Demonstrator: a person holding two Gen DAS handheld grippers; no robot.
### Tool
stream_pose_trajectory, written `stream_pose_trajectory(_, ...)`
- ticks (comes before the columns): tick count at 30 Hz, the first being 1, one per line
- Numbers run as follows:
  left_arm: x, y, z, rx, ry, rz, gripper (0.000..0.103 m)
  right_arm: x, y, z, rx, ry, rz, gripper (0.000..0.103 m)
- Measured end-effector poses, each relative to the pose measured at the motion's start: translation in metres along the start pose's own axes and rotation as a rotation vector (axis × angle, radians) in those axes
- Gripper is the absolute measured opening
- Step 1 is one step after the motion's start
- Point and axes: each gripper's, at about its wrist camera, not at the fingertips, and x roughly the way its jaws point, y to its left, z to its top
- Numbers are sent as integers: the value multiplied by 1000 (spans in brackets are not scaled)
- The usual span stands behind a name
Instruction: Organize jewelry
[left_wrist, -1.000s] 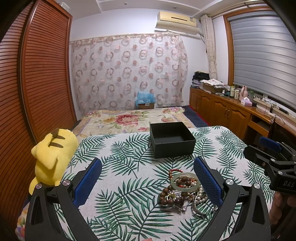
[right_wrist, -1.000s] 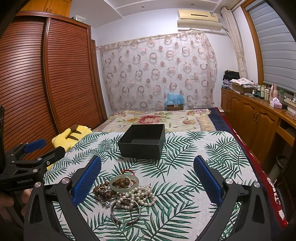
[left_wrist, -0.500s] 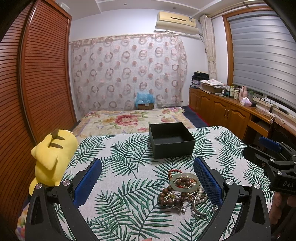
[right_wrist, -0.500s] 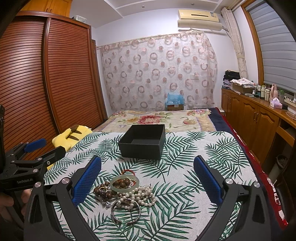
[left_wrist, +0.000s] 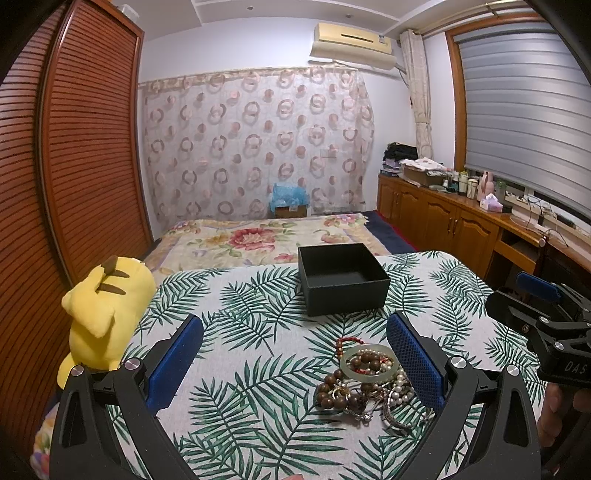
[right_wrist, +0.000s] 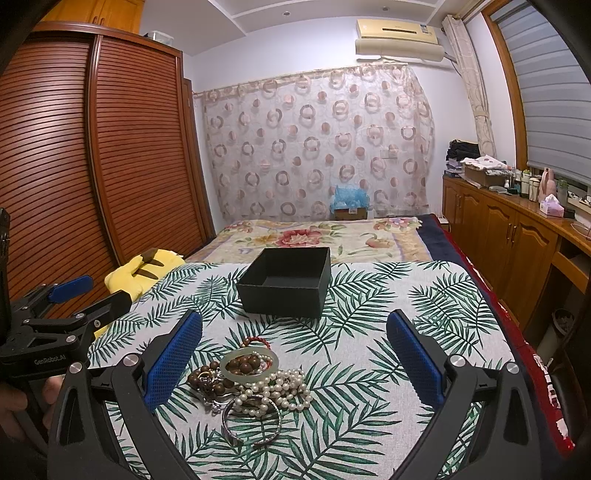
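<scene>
1. Hovering with jaws spread wide and nothing between the pads, the left gripper (left_wrist: 294, 360) looks down the leaf-print cloth (left_wrist: 236, 332); the right gripper (right_wrist: 294, 360) hangs the same way, spread and empty.
2. Seen from the left wrist, the jewelry heap (left_wrist: 365, 384) lies toward the right pad, partly tucked behind its inner face, near the jaw line.
3. Seen from the right wrist, the same heap (right_wrist: 247, 384) sits toward the left pad, just inside it. So the pile lies between the two grippers, and neither looks clearly nearer.
4. On top of the heap rests a pale jade bangle (right_wrist: 249, 362), lying flat with brown wooden beads (right_wrist: 245, 363) showing through its ring. A white pearl strand (right_wrist: 277, 387) spills to the right of it and a silver cuff bangle (right_wrist: 251, 421) lies nearest the right wrist camera.
5. Beyond the heap, well apart and straight ahead, stands the open black box (right_wrist: 286, 288), which looks empty.
6. My judgement: the coming move turns on shifting either gripper inward and down onto the bangle, then carrying forward to the box.
7. A yellow plush toy (left_wrist: 103, 306) lies at the cloth's left edge, clear of that path.
</scene>
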Motion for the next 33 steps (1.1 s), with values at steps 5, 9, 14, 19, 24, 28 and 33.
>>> stream_pose_trajectory(5, 2, -3, 1, 0, 14, -2, 96, -4, 12, 7, -11, 10, 2, 101)
stream_pose_trajectory(9, 8, -1, -4, 0, 37, 1, 96, -1, 14, 6, -25, 21, 8, 101)
stream_pose_trajectory(14, 21, 6, -14, -4, 76, 0, 96, 14, 2, -5, -31, 60, 22, 101)
stream_pose_trajectory(19, 31, 10, -21, 2, 107, -10, 96, 27, -2, -16, -63, 124, 60, 93)
stream_pose_trajectory(24, 43, 16, -31, 12, 145, -29, 96, 47, -6, -30, -79, 228, 115, 71)
stream_pose_trajectory(28, 48, 19, -37, 17, 167, -41, 96, 65, -8, -42, -111, 304, 130, 57)
stream_pose_trajectory(33, 55, 22, -43, 20, 195, -60, 96, 82, -15, -49, -125, 371, 120, 42)
